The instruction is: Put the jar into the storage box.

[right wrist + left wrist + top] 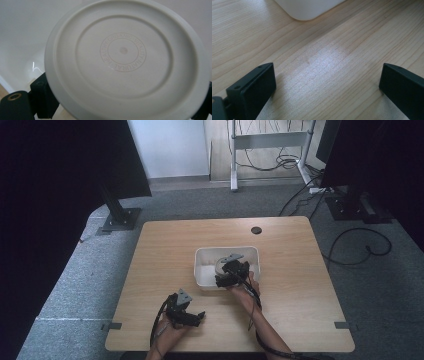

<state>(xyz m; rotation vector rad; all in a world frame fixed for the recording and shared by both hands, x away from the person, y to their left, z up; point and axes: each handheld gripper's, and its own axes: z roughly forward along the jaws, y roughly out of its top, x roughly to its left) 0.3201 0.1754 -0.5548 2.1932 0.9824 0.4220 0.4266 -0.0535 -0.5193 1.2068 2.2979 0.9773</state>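
- While the right gripper (226, 276) sits clamped on a round lid (127, 62) inside the tub (202, 270) at frame centre, it's clearly nearest.
- Left gripper (192, 318), lower left, jaws apart over bare table (332, 65).

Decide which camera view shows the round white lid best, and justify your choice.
The right gripper view: the round white lid sits close up between that tool's jaws, with its rings and embossed lettering plain. The high view shows just a small grey disc above the white tub. The left gripper view looks at tabletop and a tub corner.
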